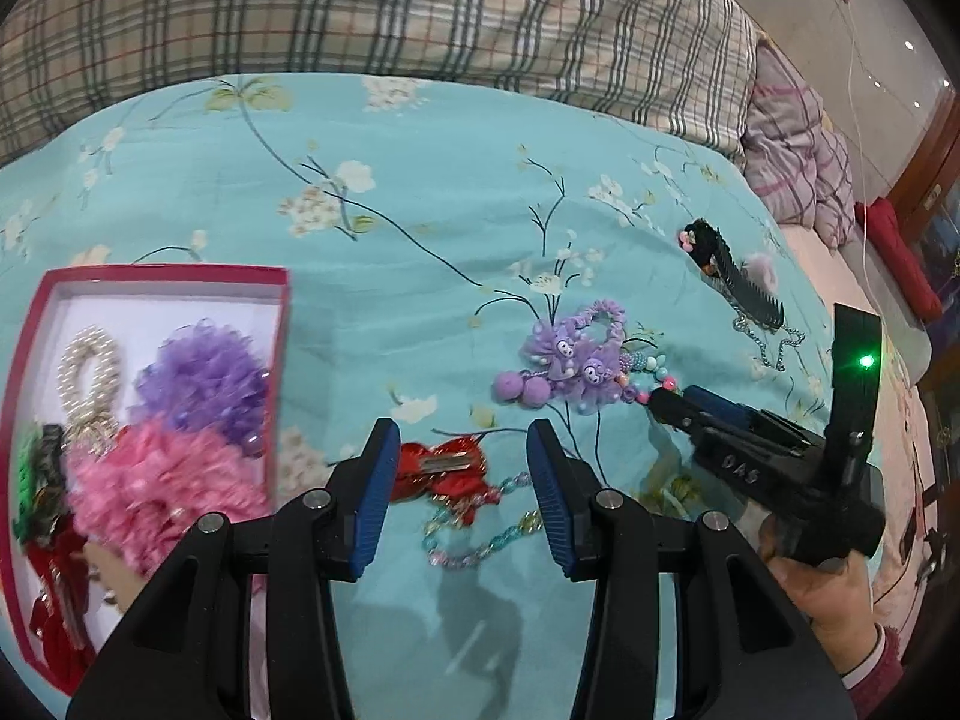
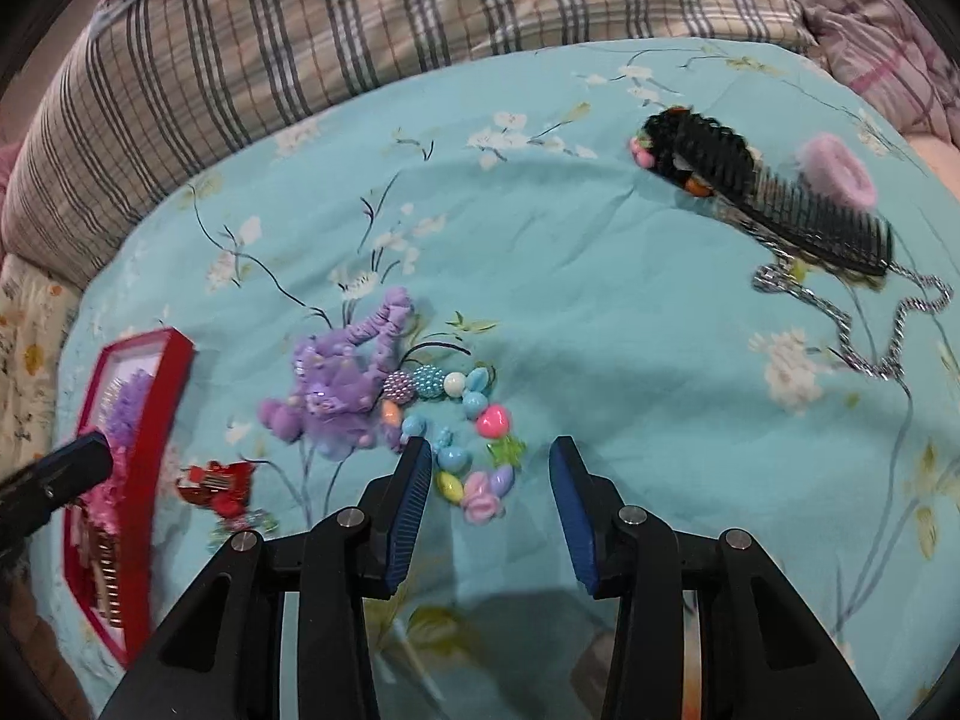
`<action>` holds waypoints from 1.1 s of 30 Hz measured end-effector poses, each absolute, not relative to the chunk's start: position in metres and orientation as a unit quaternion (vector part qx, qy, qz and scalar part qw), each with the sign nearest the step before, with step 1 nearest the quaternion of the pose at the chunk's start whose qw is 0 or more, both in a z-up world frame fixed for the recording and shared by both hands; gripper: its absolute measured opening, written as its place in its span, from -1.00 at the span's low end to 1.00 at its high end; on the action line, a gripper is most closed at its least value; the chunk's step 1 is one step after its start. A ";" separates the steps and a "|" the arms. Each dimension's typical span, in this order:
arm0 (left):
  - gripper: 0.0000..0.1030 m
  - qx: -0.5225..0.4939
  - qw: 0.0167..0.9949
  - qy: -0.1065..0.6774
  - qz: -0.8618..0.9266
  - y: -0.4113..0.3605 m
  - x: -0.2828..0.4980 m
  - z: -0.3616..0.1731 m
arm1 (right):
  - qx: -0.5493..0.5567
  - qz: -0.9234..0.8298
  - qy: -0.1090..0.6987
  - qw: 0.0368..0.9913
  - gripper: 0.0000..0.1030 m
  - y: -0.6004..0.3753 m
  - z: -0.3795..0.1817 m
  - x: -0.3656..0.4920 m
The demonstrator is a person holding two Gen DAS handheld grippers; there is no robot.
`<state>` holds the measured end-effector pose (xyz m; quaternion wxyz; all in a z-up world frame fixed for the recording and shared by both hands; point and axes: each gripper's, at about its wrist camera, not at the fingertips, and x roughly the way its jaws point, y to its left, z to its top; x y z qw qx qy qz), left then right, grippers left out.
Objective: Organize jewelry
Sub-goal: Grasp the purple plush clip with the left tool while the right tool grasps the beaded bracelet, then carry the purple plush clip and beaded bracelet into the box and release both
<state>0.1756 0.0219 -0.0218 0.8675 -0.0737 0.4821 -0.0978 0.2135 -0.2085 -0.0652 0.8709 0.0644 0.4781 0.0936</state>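
A red box (image 1: 282,324) with a white inside holds a purple scrunchie (image 1: 204,381), a pink scrunchie (image 1: 156,492), a pearl band (image 1: 90,369) and red pieces. My left gripper (image 1: 462,480) is open above a red hair clip (image 1: 447,474) and a pastel chain (image 1: 480,540) on the teal bedspread. My right gripper (image 2: 489,480) is open, with a colourful bead bracelet (image 2: 474,450) between and just beyond its fingertips. A purple hair tie set (image 2: 342,384) lies to the left of the bracelet. The right gripper also shows in the left wrist view (image 1: 666,405).
A black comb clip (image 2: 768,192), a lilac hair band (image 2: 837,171) and a silver chain (image 2: 870,324) lie at the far right. The red box (image 2: 156,420) stands at the left. A plaid quilt (image 1: 420,6) runs along the back of the bed.
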 end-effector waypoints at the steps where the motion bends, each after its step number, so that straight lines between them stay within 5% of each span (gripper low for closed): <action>1: -0.18 -0.072 0.866 0.485 -0.099 0.019 0.179 -0.024 | 0.055 0.092 0.476 0.873 -0.25 -0.206 -0.066 0.215; 4: -0.18 -0.067 0.862 0.492 -0.106 0.012 0.189 -0.030 | 0.034 0.082 0.475 0.876 -0.73 -0.204 -0.066 0.217; 6: -0.18 -0.063 0.859 0.495 -0.113 0.005 0.194 -0.033 | 0.041 0.088 0.478 0.873 -0.79 -0.209 -0.064 0.215; 20: 0.32 -0.035 0.842 0.521 -0.138 -0.053 0.237 -0.068 | 0.136 0.089 0.443 0.882 -0.80 -0.268 -0.023 0.188; 24: 0.33 -0.042 0.843 0.519 -0.136 -0.059 0.249 -0.073 | 0.145 0.095 0.444 0.879 -0.80 -0.270 -0.023 0.188; 27: -0.19 -0.037 0.841 0.521 -0.144 -0.064 0.254 -0.080 | 0.150 0.099 0.447 0.877 -0.80 -0.270 -0.026 0.188; 33: -0.29 -0.040 0.843 0.512 -0.156 -0.063 0.248 -0.077 | 0.157 0.099 0.444 0.877 -0.80 -0.272 -0.026 0.186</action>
